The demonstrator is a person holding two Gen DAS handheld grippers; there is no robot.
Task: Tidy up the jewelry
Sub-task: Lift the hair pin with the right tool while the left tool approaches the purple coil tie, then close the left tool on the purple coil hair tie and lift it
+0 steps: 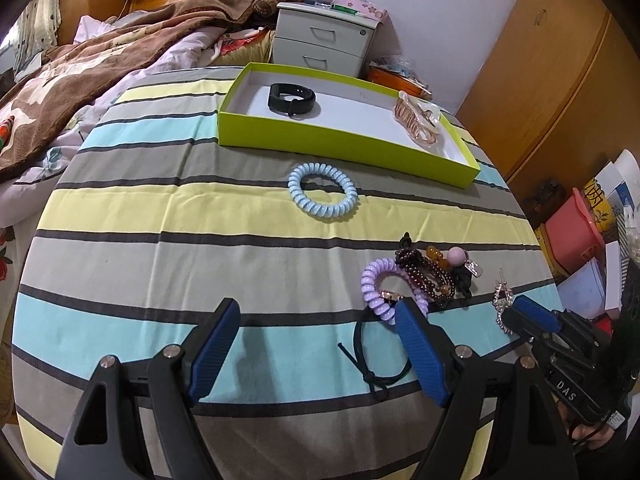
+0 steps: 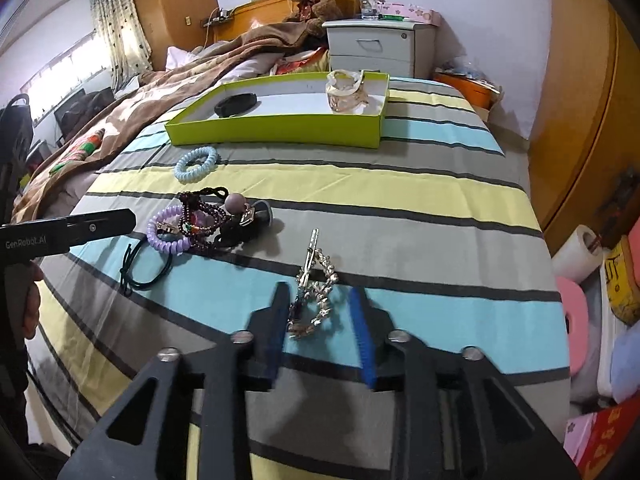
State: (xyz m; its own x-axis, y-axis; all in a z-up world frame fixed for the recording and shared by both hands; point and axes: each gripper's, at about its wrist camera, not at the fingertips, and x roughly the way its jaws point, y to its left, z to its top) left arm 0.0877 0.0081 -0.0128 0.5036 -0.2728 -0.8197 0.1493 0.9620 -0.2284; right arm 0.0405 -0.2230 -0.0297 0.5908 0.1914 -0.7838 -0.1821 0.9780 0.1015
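While the right gripper [image 2: 320,320] has its jaws parted on either side of the rhinestone hair clip [image 2: 314,288] near the bed's near edge, the left gripper [image 1: 316,344] hovers wide open beside the purple coil tie [image 1: 378,292]; the green box [image 1: 348,148] sits toward the far edge.
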